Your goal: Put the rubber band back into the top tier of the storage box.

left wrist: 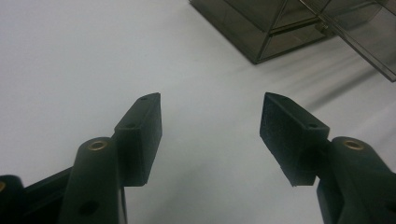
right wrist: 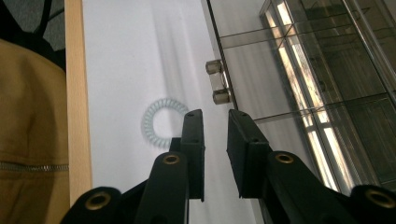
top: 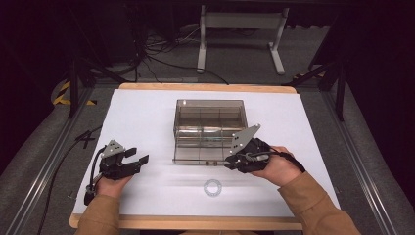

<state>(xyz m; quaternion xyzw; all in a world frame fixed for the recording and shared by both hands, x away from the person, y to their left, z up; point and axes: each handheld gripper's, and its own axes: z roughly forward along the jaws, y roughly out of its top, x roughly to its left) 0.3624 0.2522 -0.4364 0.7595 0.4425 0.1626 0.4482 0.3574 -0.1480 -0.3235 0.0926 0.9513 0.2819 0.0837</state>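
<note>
I see the smoky transparent organizer box (top: 209, 128) sitting at the middle of the white table (top: 147, 112), its inside split into compartments and two small metal latch pieces on its near edge. My right gripper (top: 234, 163) is at the box's near right corner, jaws a narrow gap apart with nothing between them; whether they touch the box edge I can't quite tell. A pale coiled ring (top: 213, 187) lies just in front of the box, close to the right gripper. Well off to the box's left, my left gripper (top: 139, 157) rests low over the table, jaws spread wide and empty.
</note>
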